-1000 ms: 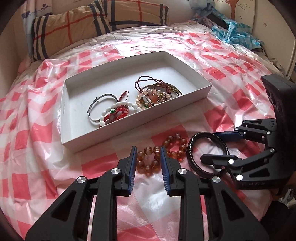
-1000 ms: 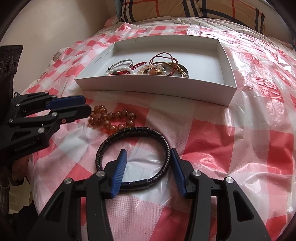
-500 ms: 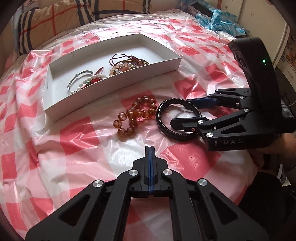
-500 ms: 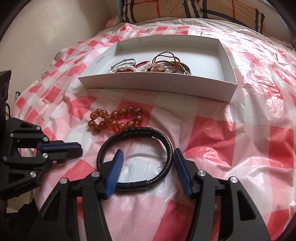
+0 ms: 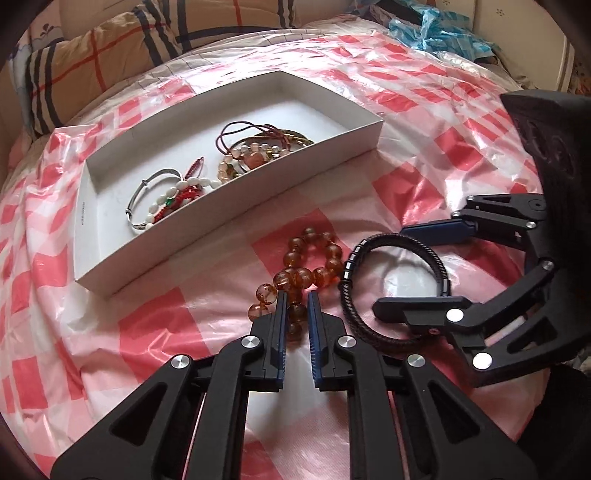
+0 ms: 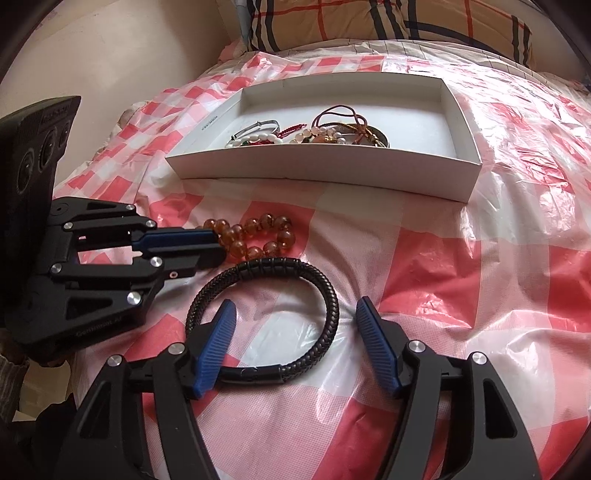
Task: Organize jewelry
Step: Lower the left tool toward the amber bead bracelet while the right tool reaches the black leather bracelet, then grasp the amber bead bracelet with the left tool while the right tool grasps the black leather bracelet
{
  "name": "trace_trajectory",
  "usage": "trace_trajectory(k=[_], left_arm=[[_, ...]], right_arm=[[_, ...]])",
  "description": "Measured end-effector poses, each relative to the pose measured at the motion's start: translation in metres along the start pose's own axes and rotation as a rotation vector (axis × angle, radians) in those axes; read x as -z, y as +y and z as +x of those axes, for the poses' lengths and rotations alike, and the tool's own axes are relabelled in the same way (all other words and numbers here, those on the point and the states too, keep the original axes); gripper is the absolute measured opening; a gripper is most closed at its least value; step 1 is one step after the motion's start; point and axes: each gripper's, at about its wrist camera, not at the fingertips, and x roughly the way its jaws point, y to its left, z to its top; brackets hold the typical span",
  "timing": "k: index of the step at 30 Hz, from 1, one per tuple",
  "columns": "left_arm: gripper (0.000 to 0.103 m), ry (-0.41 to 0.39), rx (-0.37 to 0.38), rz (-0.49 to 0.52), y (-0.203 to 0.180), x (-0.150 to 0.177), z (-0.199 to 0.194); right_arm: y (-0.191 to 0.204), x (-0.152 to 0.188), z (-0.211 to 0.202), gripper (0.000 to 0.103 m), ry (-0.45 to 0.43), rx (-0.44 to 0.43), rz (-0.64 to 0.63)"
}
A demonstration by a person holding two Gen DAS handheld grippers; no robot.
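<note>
- Amber beads of a bracelet [image 5: 308, 264] are being clamped at the near end of the strand by the left gripper [image 5: 295, 308], whose narrow jaws are being pressed against a bead on either side; the jaws have just been parting slightly after a full closure.
- Black braided leather is being shown as a bracelet [image 6: 280, 295] lying flat on the red-and-white checked plastic sheet [image 6: 461, 280], just beside the amber strand.
- That black bracelet is being straddled by the right gripper [image 6: 295, 332], which is being held released: its jaws have just been widening, one blue pad [image 6: 218, 343] is being set inside the loop by its left side, and the other is standing clear outside the right side.
- White cardboard is being used as a shallow tray [image 5: 236, 218] farther back on the sheet, apart from the two loose bracelets.
- Inside the tray a silver bangle [image 5: 155, 195], a white-bead bracelet [image 5: 177, 188] and a tangle of pale beads and red cords [image 5: 255, 147] are being kept together near the front wall.
- Plaid pillows [image 6: 369, 22] are being seen behind the tray.
</note>
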Motion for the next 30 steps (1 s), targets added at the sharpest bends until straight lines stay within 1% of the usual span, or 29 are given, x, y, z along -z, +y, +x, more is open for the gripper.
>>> trace_trajectory(k=[5,7,10,13,16,18,21,27,30], left_arm=[[0.01,0.008,0.07,-0.062,-0.003,0.021,-0.024],[0.01,-0.002,0.082,-0.099,0.0,0.029,-0.036],[0.01,-0.016,0.045,-0.147,0.008,0.036,-0.045],[0.01,-0.025,0.002,-0.171,0.014,0.037,-0.043],[0.013,-0.03,-0.015,-0.163,0.013,0.034,-0.037],[0.024,-0.037,-0.026,-0.149,0.009,0.032,-0.033],[0.034,-0.051,-0.039,-0.13,0.001,0.031,-0.029],[0.034,-0.062,-0.04,-0.123,-0.004,0.033,-0.025],[0.034,-0.068,-0.032,-0.135,-0.004,0.034,-0.025]], right_arm=[[0.001,0.0,-0.001,0.065,-0.01,0.003,-0.004],[0.0,0.0,-0.002,0.065,-0.011,0.006,-0.006],[0.001,0.0,-0.002,0.065,-0.01,0.006,-0.006],[0.002,0.0,-0.001,0.065,-0.006,0.012,-0.01],[0.002,0.0,0.0,0.065,-0.004,0.015,-0.011],[0.002,0.001,0.0,0.065,-0.004,0.018,-0.013],[0.003,0.001,0.0,0.065,-0.003,0.02,-0.014],[0.005,0.001,0.001,0.065,-0.003,0.023,-0.016],[0.005,0.0,0.001,0.065,-0.003,0.023,-0.016]])
